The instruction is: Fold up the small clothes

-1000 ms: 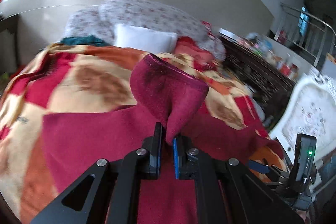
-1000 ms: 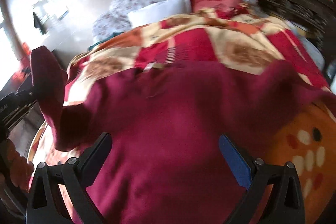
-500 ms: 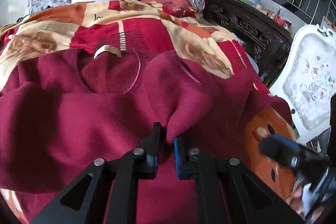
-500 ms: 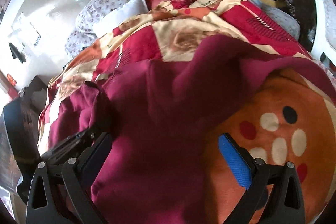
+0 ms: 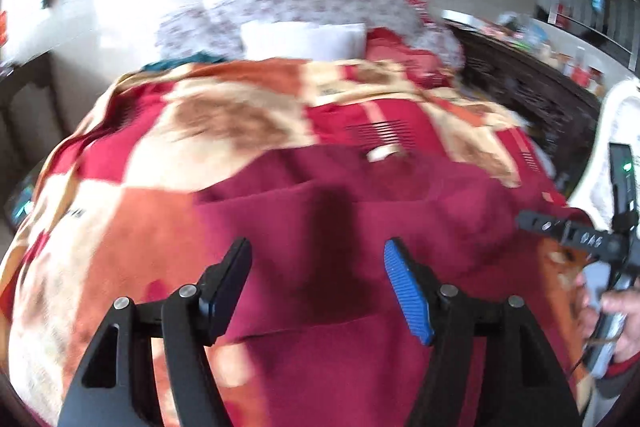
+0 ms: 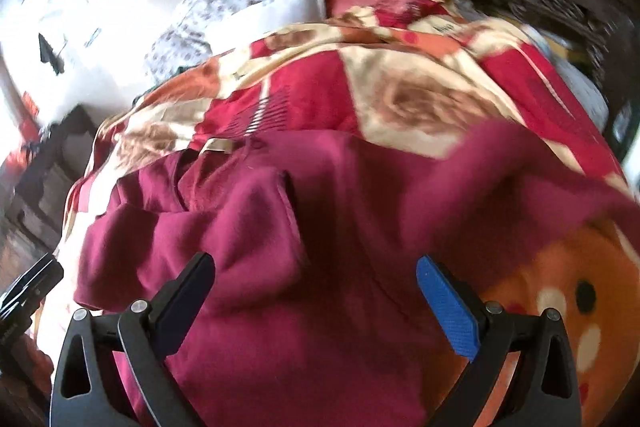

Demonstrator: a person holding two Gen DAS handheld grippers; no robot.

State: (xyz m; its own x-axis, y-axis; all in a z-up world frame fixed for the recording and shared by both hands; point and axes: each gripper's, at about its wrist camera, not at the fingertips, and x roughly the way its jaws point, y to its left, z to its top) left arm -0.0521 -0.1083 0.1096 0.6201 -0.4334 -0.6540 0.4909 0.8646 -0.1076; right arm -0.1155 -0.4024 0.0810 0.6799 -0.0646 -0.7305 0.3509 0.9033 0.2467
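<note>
A dark red sweater lies spread on the bed; it also shows in the right wrist view. Its left sleeve lies folded across the body. An orange cartoon patch with white and black dots shows at its right side. My left gripper is open and empty just above the sweater. My right gripper is open and empty over the sweater's middle. The right gripper also shows at the right edge of the left wrist view.
A red, orange and cream patterned blanket covers the bed. Floral pillows and a white pillow lie at the head. A dark carved wooden cabinet stands on the right, with a white chair beside it.
My left gripper has opened and let go of the sleeve, which now lies folded across the sweater. The left gripper has pulled back. The right gripper stays open.
</note>
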